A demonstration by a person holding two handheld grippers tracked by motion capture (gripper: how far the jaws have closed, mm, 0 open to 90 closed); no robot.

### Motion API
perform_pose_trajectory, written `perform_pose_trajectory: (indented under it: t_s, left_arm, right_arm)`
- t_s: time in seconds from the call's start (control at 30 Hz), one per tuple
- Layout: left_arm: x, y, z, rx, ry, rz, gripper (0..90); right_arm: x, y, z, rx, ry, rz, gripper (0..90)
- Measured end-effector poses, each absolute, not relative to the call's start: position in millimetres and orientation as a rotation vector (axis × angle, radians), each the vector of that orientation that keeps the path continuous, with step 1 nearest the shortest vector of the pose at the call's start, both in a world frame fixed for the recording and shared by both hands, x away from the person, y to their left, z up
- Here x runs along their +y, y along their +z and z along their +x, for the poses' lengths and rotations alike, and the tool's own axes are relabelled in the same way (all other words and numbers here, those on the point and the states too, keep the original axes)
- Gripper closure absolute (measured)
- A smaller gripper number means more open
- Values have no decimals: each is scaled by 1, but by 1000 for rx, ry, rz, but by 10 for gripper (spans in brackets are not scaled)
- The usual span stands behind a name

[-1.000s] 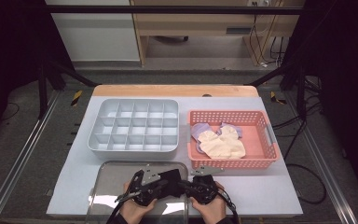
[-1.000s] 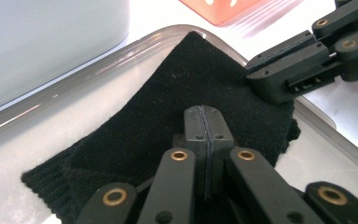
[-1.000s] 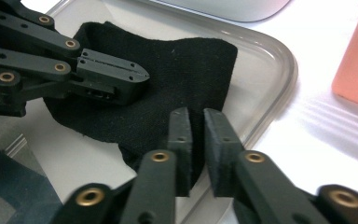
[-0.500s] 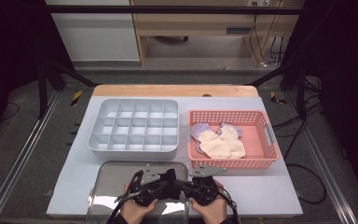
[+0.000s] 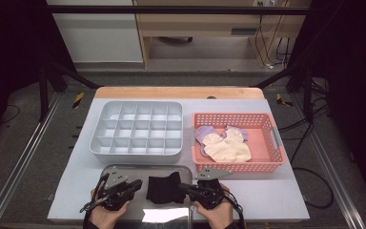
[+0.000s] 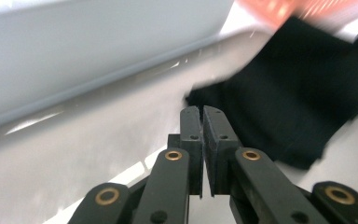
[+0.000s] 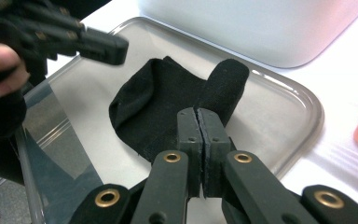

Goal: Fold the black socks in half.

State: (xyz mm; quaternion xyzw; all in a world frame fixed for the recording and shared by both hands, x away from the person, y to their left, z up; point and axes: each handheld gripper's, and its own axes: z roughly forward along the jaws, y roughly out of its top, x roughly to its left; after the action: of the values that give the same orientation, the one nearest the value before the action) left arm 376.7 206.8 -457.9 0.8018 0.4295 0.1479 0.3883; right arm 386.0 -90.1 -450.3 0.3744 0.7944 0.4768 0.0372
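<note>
Since a second ago both hands have slid back toward the near edge, and the black sock (image 5: 164, 187) that was hidden under them now lies in plain sight on the metal tray (image 5: 124, 170). My guess is they have let it go and are lining up a fresh grip.

The left gripper (image 5: 132, 184) hovers just left of the sock, jaws pressed together with nothing between them. The sock sits in the middle of the tray, folded, its toe end poking up. The right gripper (image 5: 185, 187) is at the sock's right edge, jaws together too, empty.

The divided grey box (image 5: 138, 131) and the pink basket (image 5: 267, 126) crowd the tray's far side; the tray floor on either side of the sock is bare.
</note>
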Motion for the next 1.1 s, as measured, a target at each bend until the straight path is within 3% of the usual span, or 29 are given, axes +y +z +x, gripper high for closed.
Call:
perform_pose_trajectory:
  t_s: [0.13, 0.47, 0.8, 1.1]
  left_arm:
    - [199, -469, 378, 1081, 310, 2073, 879]
    - [186, -473, 373, 1043, 288, 2091, 890]
    - [182, -474, 371, 1017, 265, 2105, 890]
    - [199, -451, 383, 1012, 347, 2018, 867]
  right_arm:
    - [-85, -447, 386, 2441, 1475, 1130, 894]
    - [-52, -435, 391, 2504, 1520, 1005, 894]
    - [-31, -448, 389, 2608, 1458, 937, 890]
    - [-18, -466, 390, 2629, 1423, 913, 882]
